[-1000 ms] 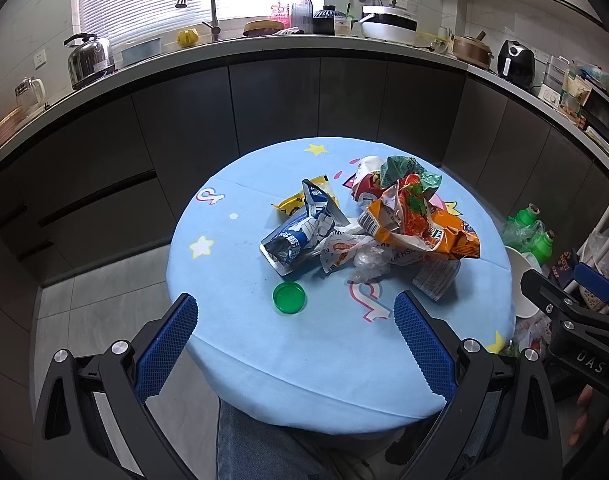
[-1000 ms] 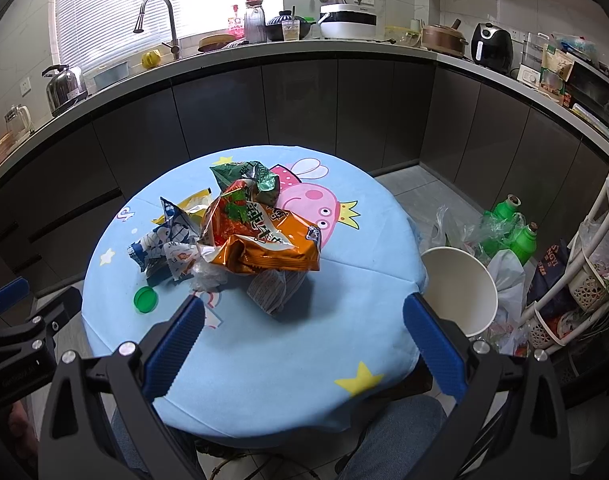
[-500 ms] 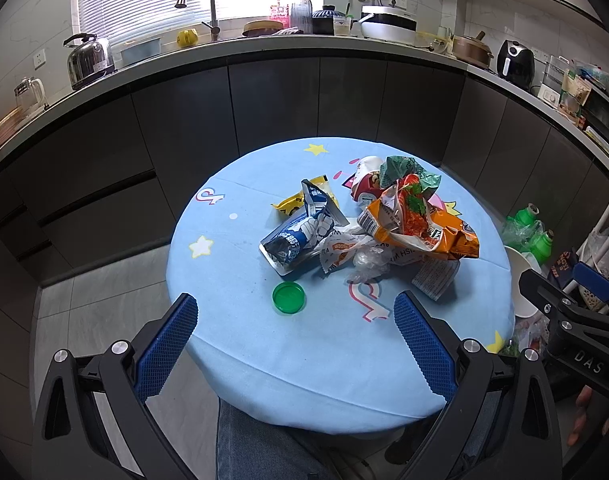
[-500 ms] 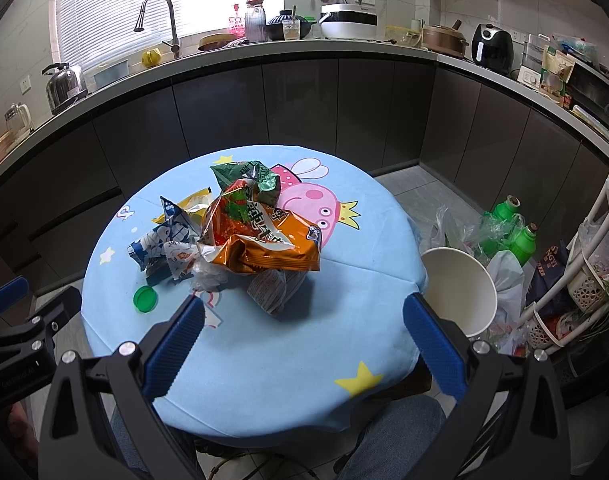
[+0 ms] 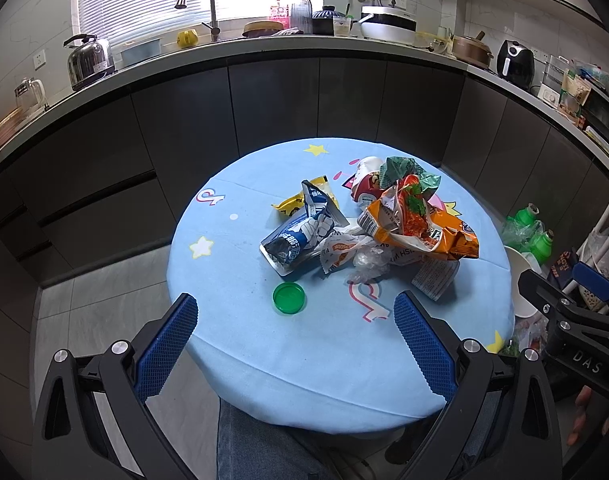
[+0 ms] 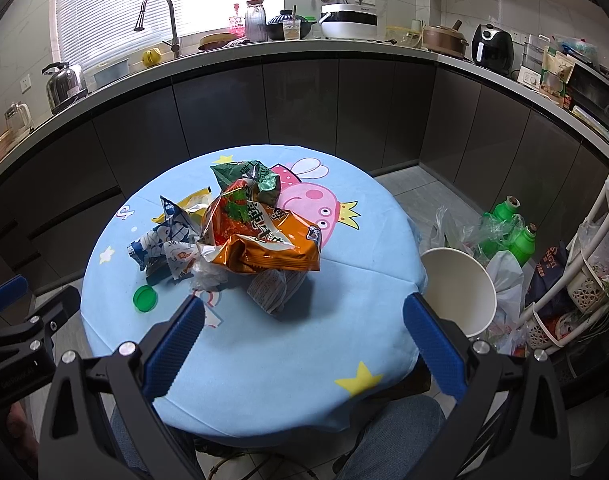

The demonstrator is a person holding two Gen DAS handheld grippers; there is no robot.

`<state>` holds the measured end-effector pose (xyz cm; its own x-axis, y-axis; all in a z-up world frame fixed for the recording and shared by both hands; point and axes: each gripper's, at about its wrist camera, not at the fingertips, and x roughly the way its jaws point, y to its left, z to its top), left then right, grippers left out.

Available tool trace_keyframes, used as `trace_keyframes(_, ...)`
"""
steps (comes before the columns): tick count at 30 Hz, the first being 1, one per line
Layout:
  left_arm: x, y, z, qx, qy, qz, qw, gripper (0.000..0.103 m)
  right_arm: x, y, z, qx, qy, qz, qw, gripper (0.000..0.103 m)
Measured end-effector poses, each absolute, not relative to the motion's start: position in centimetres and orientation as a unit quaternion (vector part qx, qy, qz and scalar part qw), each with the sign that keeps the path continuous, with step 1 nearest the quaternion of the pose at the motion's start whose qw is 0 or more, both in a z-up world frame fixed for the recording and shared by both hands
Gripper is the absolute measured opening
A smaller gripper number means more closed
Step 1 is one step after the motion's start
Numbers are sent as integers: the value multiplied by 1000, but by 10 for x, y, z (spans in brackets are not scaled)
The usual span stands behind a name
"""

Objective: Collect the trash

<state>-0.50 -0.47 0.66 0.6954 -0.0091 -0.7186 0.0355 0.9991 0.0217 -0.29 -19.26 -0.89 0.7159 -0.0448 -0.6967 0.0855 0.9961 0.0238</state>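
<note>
A pile of trash lies mid-table on the round blue tablecloth [image 5: 264, 344]: an orange snack bag [image 5: 424, 232] [image 6: 272, 240], a green wrapper [image 5: 404, 168], a blue-white packet [image 5: 300, 232] [image 6: 160, 236], a yellow wrapper [image 5: 292, 204], clear plastic [image 5: 368, 260] and a green lid [image 5: 289, 298] [image 6: 145, 298]. A white bin [image 6: 460, 292] stands on the floor right of the table. My left gripper [image 5: 294, 344] is open and empty at the near edge. My right gripper [image 6: 302, 344] is open and empty, too.
Dark cabinets and a counter [image 5: 304, 44] with kettle, sink tap and appliances curve behind the table. Green bottles [image 6: 512, 224] and bags sit on the floor to the right, beside a white rack [image 6: 592, 264]. The person's knees are under the near edge.
</note>
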Motion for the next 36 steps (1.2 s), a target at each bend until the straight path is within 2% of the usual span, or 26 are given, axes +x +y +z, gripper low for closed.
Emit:
trace_keyframes(26,5,-5,9,14,399,-13,917,94,12,-197,-14,33,385,-28,922,100)
trace_keyframes(32,17,4,8,3,404,-17,914,94,21,-198,-21,32,379,16,925,100)
trace_keyframes(36,27,15,11,-12,403,-36,914,94,35,-186,-25,-14,350,79,933,99)
